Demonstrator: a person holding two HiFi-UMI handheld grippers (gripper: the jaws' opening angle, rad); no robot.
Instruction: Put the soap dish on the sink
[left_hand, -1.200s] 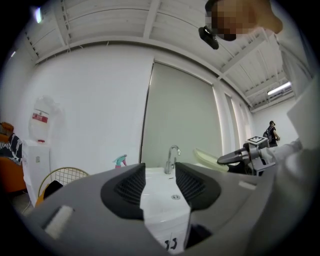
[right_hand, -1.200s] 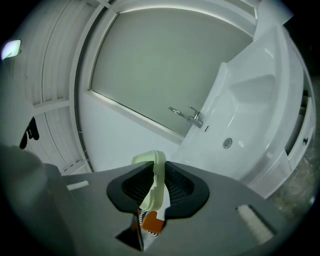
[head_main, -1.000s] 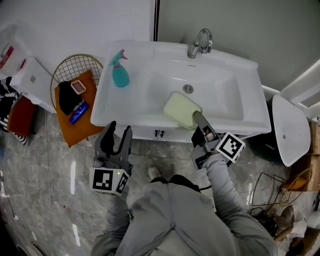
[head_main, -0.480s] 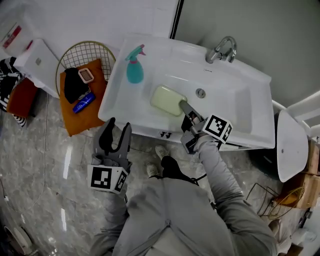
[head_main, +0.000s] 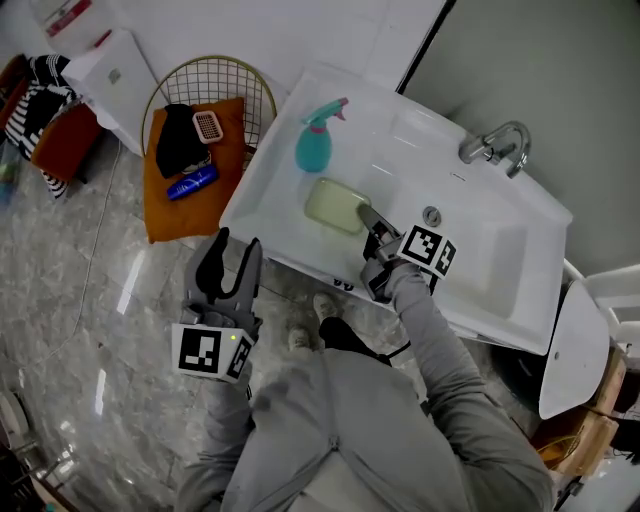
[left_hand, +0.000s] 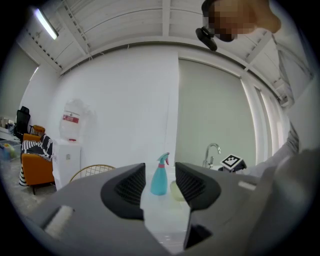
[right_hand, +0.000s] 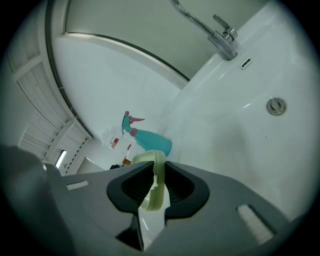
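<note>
The soap dish (head_main: 335, 204) is pale green and oblong. It hangs over the left part of the white sink (head_main: 505, 275), just in front of the teal spray bottle (head_main: 315, 142). My right gripper (head_main: 370, 221) is shut on the dish's near rim. The right gripper view shows the rim (right_hand: 151, 158) pinched edge-on in the right gripper (right_hand: 156, 184). I cannot tell whether the dish touches the sink. My left gripper (head_main: 229, 260) hangs open and empty over the floor in front of the sink. In the left gripper view, the left gripper (left_hand: 160, 186) frames the bottle (left_hand: 159, 177).
A faucet (head_main: 494, 146) and drain (head_main: 431, 216) lie right of the dish. Left of the sink is a round wire chair (head_main: 215, 75) with an orange cushion (head_main: 170, 205) bearing small items. A white cabinet (head_main: 112, 70) is at the far left and a white seat (head_main: 568, 365) at the right.
My right gripper has carried the soap dish left across the sink, from the basin's front toward the spray bottle. The left gripper has stayed open in front of the sink.
</note>
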